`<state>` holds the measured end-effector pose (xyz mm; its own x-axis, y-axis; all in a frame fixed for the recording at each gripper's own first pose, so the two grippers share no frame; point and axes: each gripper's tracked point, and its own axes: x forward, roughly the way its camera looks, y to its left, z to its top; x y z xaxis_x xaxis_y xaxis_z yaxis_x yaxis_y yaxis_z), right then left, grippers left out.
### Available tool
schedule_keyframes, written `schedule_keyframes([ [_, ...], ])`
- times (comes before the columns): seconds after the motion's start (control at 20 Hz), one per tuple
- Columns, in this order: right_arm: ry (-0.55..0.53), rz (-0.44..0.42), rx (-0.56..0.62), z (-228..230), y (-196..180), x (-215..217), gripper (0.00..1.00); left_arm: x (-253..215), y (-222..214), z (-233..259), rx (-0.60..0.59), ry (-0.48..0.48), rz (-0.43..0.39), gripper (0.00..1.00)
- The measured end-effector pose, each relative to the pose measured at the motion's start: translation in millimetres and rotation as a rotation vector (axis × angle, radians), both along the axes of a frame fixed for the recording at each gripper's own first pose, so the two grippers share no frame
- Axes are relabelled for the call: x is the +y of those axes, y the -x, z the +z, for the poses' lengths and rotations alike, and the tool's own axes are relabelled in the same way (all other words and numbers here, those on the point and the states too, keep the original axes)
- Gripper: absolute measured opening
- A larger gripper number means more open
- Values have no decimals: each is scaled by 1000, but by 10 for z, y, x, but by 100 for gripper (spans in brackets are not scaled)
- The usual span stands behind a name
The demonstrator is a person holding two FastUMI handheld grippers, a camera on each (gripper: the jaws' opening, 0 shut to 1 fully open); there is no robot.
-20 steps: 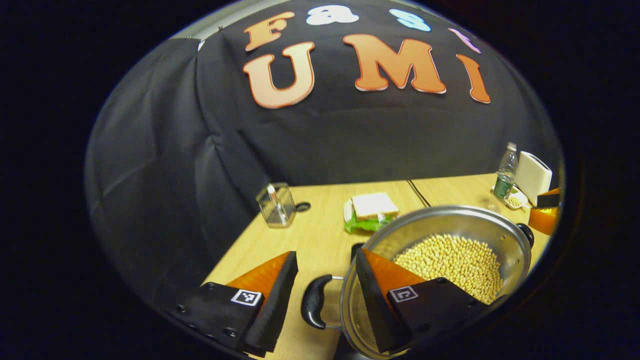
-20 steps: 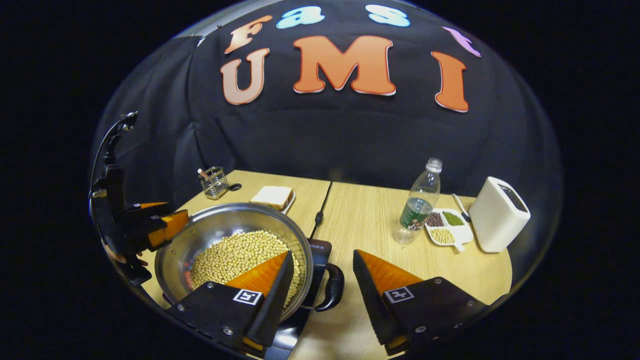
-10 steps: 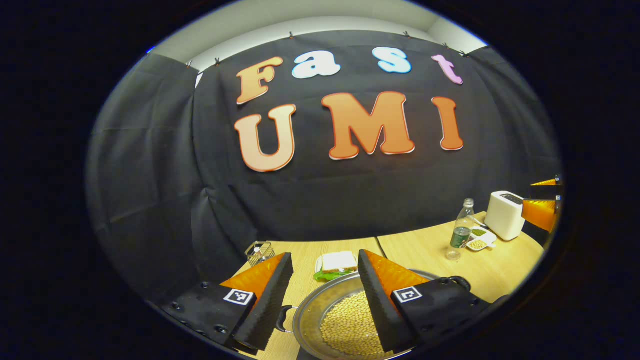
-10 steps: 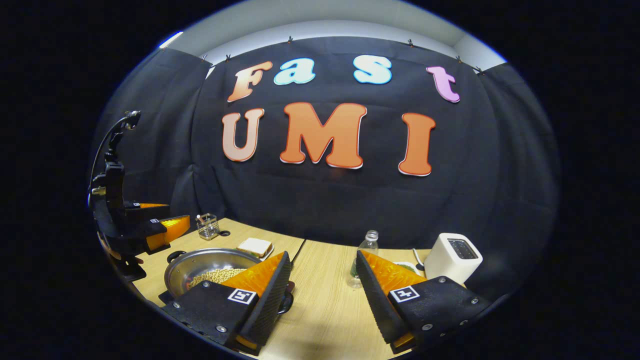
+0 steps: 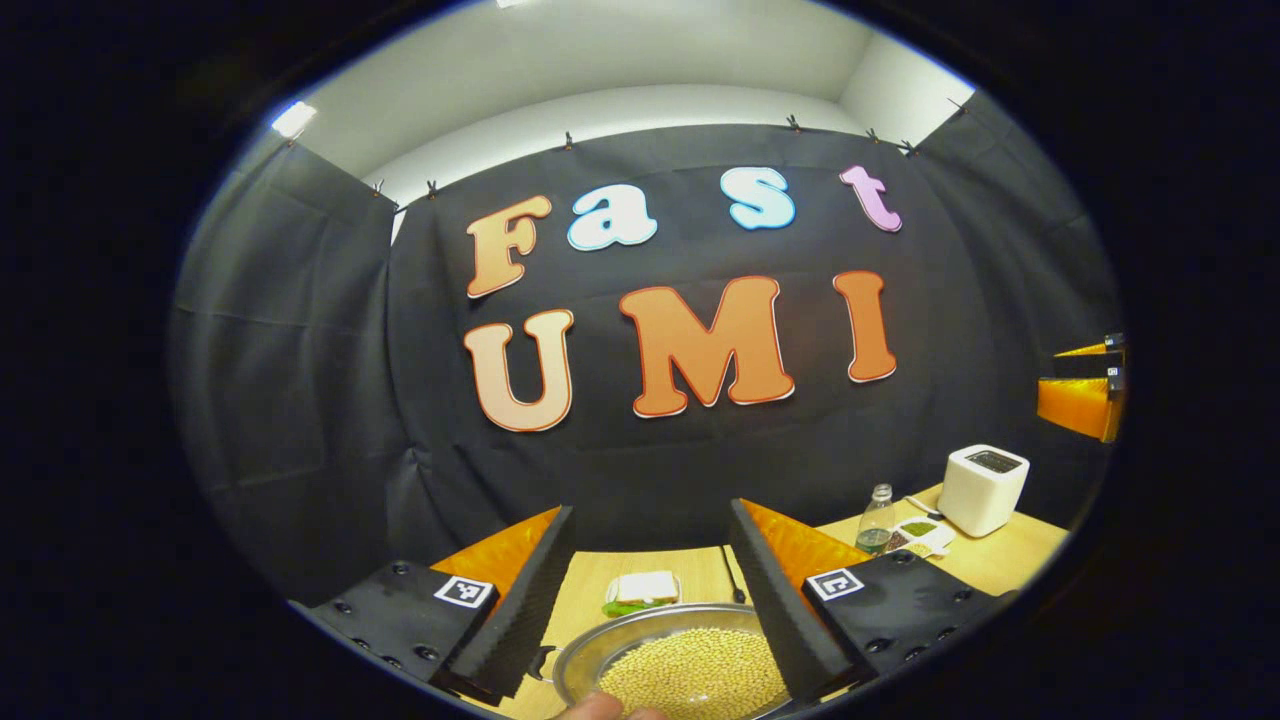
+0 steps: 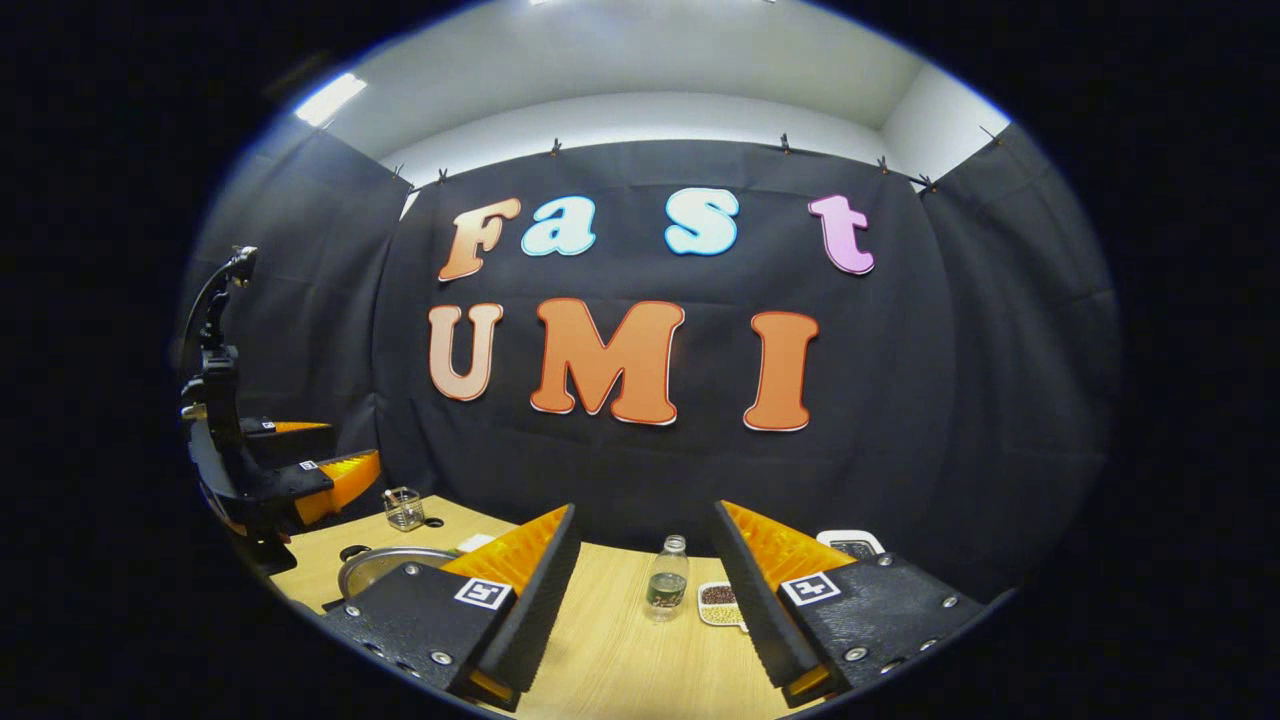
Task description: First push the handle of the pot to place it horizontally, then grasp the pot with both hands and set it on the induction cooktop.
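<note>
Pot [image 5: 690,668] full of beans near table's [image 5: 1000,545] front edge: likely heavy, slick steel; best gripped by side handles. Left tool [image 5: 648,600], right tool [image 6: 645,590] both wide, empty.

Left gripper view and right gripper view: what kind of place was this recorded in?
Likely a staged kitchen booth for recording: black cloth wall, a wooden table set with a pot of beans, toaster and water bottle.

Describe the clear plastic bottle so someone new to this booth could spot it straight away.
On the light wooden table before the black cloth wall, look between the right gripper's open fingers. The clear plastic bottle stands upright there, just left of a white divided dish of beans. It is the only tall see-through thing with a dark label band.
</note>
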<state>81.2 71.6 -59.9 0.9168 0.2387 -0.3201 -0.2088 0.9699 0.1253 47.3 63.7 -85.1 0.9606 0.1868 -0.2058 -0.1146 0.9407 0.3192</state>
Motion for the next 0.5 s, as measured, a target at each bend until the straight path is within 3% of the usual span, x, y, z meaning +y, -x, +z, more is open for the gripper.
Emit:
schedule_keyframes([
  [0.2,-82,-10,27,93,49,-225,86,-106,-20,266,-68,78,13,100],
  [0.25,-108,-10,27,121,67,-285,91,-115,-5,310,-81,85,19,100],
  [0.3,-115,-16,18,138,39,-361,87,-132,6,351,-89,85,20,100],
  [0.35,-105,-26,1,170,12,-470,92,-155,1,390,-96,83,21,100],
  [0.4,-87,-37,-19,210,-26,-566,87,-181,5,443,-111,85,21,100],
  [0.5,-57,-49,-55,319,-83,-649,89,-239,-5,544,-150,107,18,100],
])
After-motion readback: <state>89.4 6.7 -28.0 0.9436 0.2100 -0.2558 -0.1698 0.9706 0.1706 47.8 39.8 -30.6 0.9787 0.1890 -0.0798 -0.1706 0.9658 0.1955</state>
